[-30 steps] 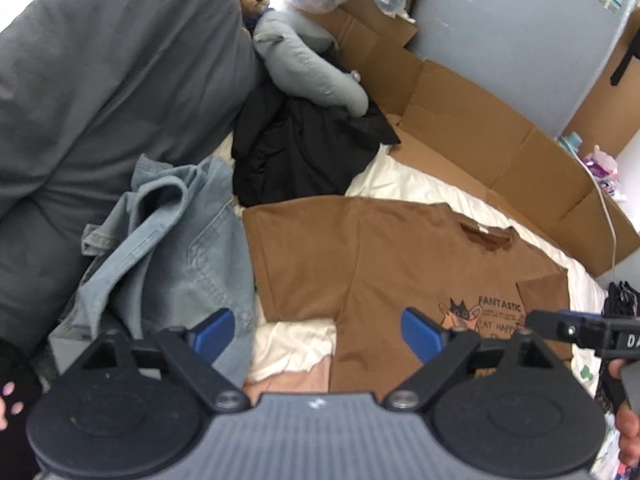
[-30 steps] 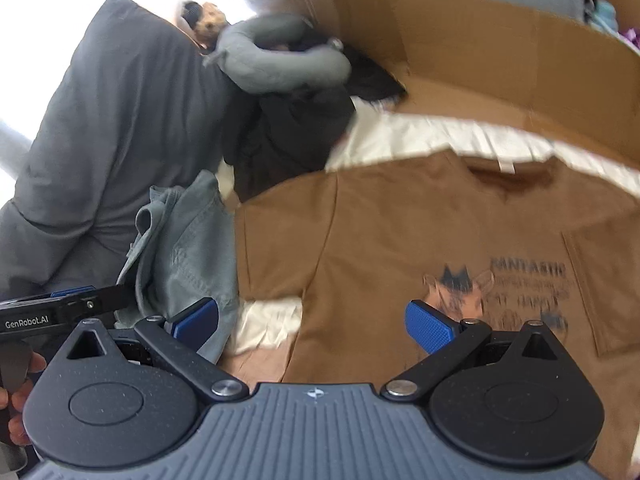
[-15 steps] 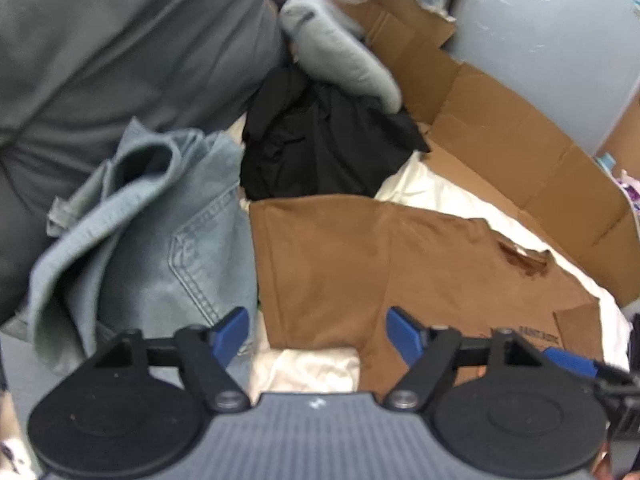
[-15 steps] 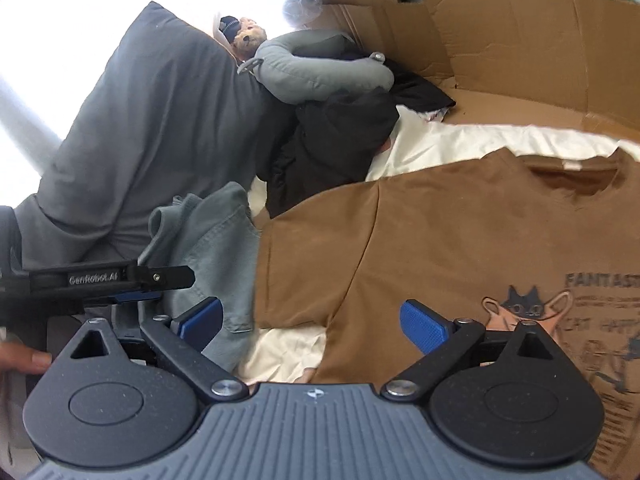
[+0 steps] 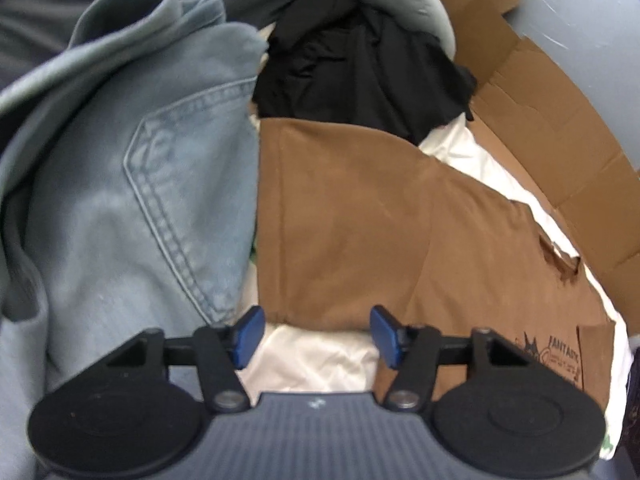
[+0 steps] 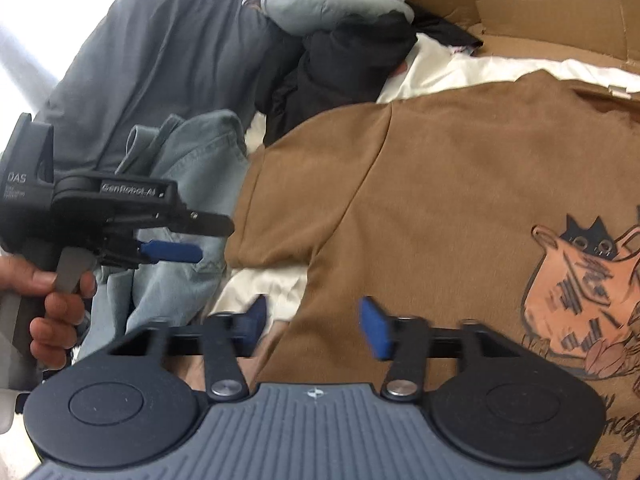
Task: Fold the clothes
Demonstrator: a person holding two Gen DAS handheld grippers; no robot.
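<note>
Change: both tongs have been lowered close over the brown T-shirt [image 6: 440, 184].
Left tongs [image 5: 316, 336]: closing, nothing yet pinched, sleeve hem between.
Right tongs [image 6: 316, 326]: closing over the shirt's side edge, not yet gripped.
T-shirt: spread flat on the bed [image 5: 320, 352], beside jeans [image 5: 140, 184].
Meaning: a sleeve-side fold is judged imminent.

We see the T-shirt [image 5: 360, 216] lying flat on the bed sheet [image 5: 316, 356], with the jeans [image 5: 132, 184] just beside it on the left. Behind the T-shirt lies a heap of dark clothes [image 5: 360, 72], a neck pillow [image 6: 328, 4] resting on top. Cardboard [image 5: 552, 108] runs behind and to the right. The big pillow [image 6: 160, 60] sits behind the jeans.
</note>
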